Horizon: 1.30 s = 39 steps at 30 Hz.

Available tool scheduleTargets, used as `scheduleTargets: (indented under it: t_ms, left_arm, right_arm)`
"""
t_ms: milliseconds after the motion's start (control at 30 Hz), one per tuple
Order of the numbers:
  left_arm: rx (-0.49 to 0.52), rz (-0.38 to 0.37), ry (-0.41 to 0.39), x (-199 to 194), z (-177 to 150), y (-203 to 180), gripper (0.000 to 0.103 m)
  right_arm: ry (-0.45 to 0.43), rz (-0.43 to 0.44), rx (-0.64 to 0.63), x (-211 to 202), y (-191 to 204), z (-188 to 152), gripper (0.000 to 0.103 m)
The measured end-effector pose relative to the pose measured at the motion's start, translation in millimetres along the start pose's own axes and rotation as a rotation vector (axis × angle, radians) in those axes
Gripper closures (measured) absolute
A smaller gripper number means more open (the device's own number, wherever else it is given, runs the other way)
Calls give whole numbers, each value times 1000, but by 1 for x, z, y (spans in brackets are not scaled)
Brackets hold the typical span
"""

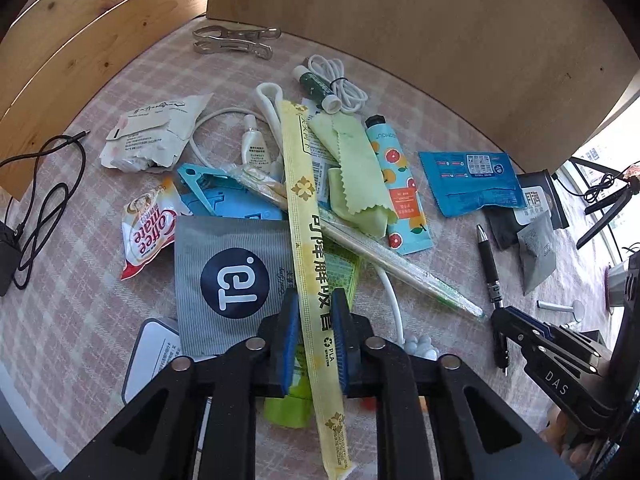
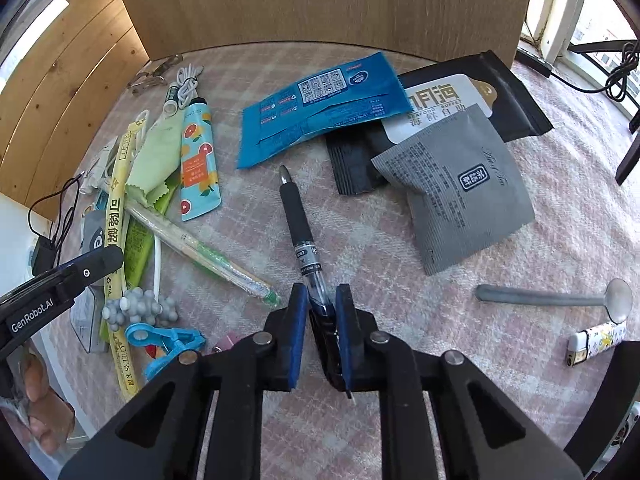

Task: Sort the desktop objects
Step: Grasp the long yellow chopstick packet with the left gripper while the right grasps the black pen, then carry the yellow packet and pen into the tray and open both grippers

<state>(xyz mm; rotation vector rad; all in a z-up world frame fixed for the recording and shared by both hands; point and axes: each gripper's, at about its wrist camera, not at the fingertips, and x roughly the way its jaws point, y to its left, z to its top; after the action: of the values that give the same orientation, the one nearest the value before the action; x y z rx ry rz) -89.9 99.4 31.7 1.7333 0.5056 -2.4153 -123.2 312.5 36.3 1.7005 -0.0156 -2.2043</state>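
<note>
- Landmark: the long yellow straw sleeve, lying lengthwise through the heap on the pink checked tablecloth.
- Left of the yellow straw sleeve lie a Coffee-mate sachet and a grey tea sachet; the sleeve crosses the tea sachet's right edge.
- The left gripper is pinched narrow on the yellow straw sleeve near its lower part, a blue pad pressing each side.
- Just right of the sleeve, a pale green cloth overlaps a tube printed with grapefruit slices.
- Further right of the sleeve, well apart from the heap, lies a black pen on bare cloth, tip pointing away.
- The right gripper is clamped narrow on the black pen's clear rear end.
- Beyond the pen, farther from the sleeve, sit a blue packet and a second grey sachet.
- Farthest right: a grey spoon and a lighter.
</note>
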Motion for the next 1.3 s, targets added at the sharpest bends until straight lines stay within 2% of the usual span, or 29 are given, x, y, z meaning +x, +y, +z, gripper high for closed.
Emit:
scheduleTargets:
  t_ms: [67,267,567,833,1067,1300]
  left_arm:
    - [-38,-31,6,-1,-3,7,93]
    - [-64,-41,-6,-11,-13,15,93]
    - [-45,-86,-47,-48,-34,16,93]
    - [60,-133,-60,-68,-52,-28,93]
    - [142,-172,-30,-75,-79,-60,93]
    - [214,-217,-9,-86,-100,-91,93]
  right_arm:
    - [-1,30,38,-2,-7,-7,91]
    - [-25,91,121,-15,-19,-31,91]
    - [-81,132,171,-54,-30,-59,92]
    - [-143,117,193,-92,-41,-91,92]
    - [-172,131,247,-118,-55,-132,92]
    - [-269,113,318,-168,-81,-166,92]
